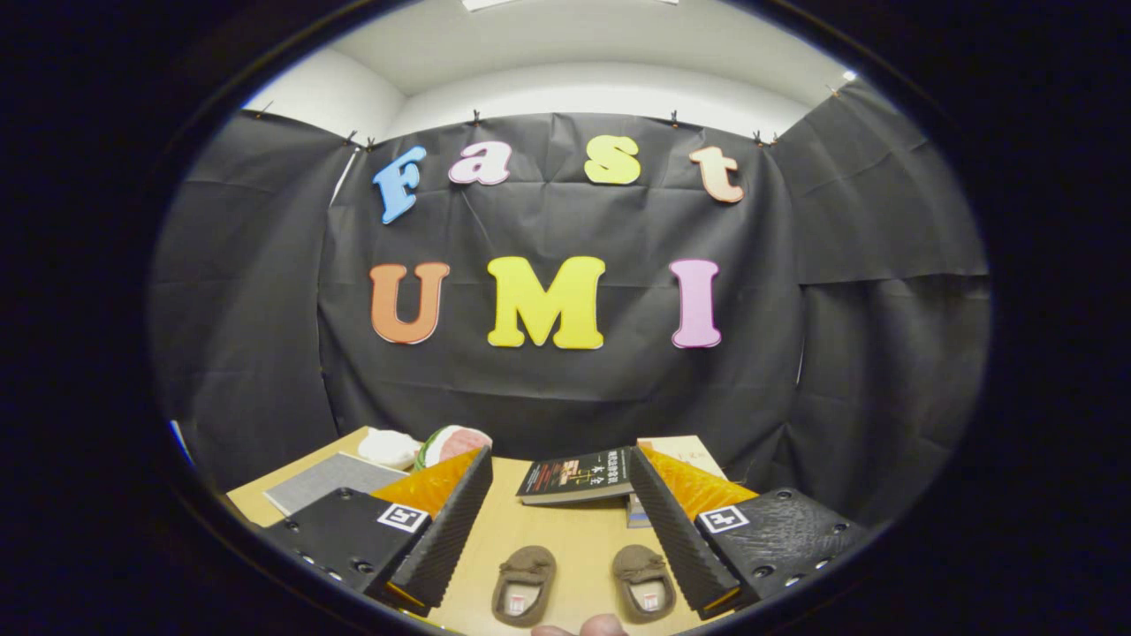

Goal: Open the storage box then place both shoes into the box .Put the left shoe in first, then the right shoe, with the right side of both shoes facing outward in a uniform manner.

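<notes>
Hovering above the wooden table (pixel 565 539) with the gripper (pixel 561 521) spread wide and gripping nothing, both ribbed fingers splayed apart. Sitting between the fingers and low, toward six o'clock: two small brown shoes, the left-hand shoe (pixel 523 585) and the right-hand shoe (pixel 644 581), lying side by side and apart, neither touching a finger. Pointing with their long axes roughly along the twelve-to-six line, closed toes toward twelve, open heels toward six, so closely parallel to the fingers. Lying nearer the inner face of each finger than the middle of the gap, the left-hand one by the left finger, the right-hand one by the right. Resting beyond the fingertips at twelve o'clock: a dark book (pixel 576 477) atop paler ones (pixel 685 452). Showing at ten o'clock: a grey pad (pixel 329 480), a white bundle (pixel 390 448) and something round in red, white and green (pixel 452 442), possibly a cap, too squeezed by the lens to tell. Peeking in at six o'clock: a fingertip (pixel 594 627). Not making out any storage box, so likely needing to find and open that before dipping toward the shoes. Hanging behind the table: black cloth walls under a white ceiling.
</notes>
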`<state>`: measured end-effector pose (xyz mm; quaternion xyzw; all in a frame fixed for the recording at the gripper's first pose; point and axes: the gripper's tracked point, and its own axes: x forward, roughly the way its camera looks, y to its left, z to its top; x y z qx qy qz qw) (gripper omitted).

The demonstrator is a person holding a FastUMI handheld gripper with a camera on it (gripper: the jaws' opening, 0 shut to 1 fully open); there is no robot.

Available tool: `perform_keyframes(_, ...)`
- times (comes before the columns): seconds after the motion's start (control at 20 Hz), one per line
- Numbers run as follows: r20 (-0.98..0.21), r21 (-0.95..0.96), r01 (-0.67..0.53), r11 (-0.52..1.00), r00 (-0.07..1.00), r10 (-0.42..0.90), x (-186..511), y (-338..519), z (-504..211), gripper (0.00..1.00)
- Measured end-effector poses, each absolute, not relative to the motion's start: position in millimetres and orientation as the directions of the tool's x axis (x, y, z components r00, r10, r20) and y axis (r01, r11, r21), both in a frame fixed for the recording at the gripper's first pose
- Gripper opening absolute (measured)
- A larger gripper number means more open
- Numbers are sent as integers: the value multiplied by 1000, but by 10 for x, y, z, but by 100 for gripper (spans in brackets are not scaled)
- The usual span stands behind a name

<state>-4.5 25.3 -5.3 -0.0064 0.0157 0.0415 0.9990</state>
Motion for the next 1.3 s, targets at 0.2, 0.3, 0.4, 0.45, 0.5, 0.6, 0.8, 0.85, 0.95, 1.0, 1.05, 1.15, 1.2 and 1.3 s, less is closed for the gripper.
perform_keyframes(0.2, -50, 11, -86, 996, 995, 86, -66, 263, -100, 95)
perform_keyframes(0.3, -54, 22, -86, 996, 995, 87, -59, 279, -110, 95)
perform_keyframes(0.4, -52, 26, -98, 995, 994, 100, -59, 330, -100, 95)
perform_keyframes(0.45, -53, 27, -104, 994, 993, 105, -52, 353, -101, 95)
perform_keyframes(0.5, -53, 27, -111, 993, 992, 112, -50, 377, -109, 95)
perform_keyframes(0.6, -57, 25, -127, 992, 990, 128, -32, 473, -120, 95)
perform_keyframes(0.8, -77, 25, -166, 986, 983, 168, 28, 674, -210, 95)
perform_keyframes(0.85, -91, 29, -184, 982, 978, 186, 52, 751, -260, 95)
perform_keyframes(0.95, -123, 62, -226, 972, 965, 232, 82, 921, -377, 97)
perform_keyframes(1.0, -141, 83, -244, 966, 957, 254, 103, 996, -453, 96)
perform_keyframes(1.05, -164, 105, -272, 957, 944, 286, 125, 1087, -541, 96)
perform_keyframes(1.15, -221, 154, -327, 932, 908, 355, 163, 1326, -756, 95)
perform_keyframes(1.2, -248, 176, -343, 922, 891, 379, 176, 1412, -878, 96)
perform_keyframes(1.3, -299, 222, -370, 902, 855, 424, 203, 1598, -1136, 95)
